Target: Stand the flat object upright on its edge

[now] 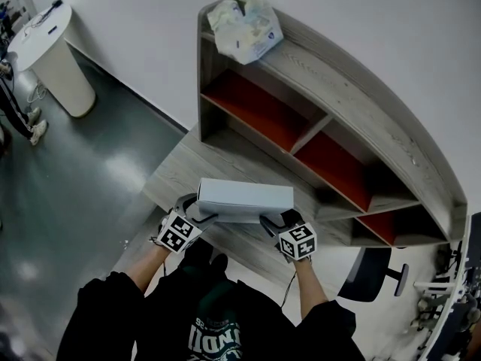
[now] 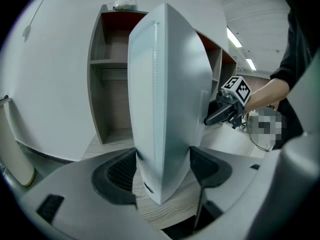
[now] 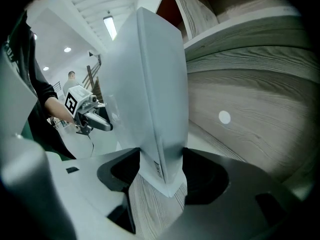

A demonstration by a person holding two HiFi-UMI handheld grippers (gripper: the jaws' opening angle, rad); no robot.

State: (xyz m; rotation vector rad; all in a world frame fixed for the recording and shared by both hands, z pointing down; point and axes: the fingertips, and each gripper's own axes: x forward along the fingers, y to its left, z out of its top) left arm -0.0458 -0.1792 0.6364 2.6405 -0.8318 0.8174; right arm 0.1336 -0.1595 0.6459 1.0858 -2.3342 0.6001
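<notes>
Head view looks steeply down at the desk (image 1: 180,168); gripper views face each other, close across the box (image 1: 244,199).

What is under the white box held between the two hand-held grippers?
Under the box only the wooden desk shows, seen below its corners in both gripper views. From the head view, the box covers that part.

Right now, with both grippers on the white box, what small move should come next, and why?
Probably lower the white box until its long narrow side rests on the desk, with both grips kept. The left gripper and right gripper each clamp one end, and the box seems held above the wood, so releasing now might let it tip.
</notes>
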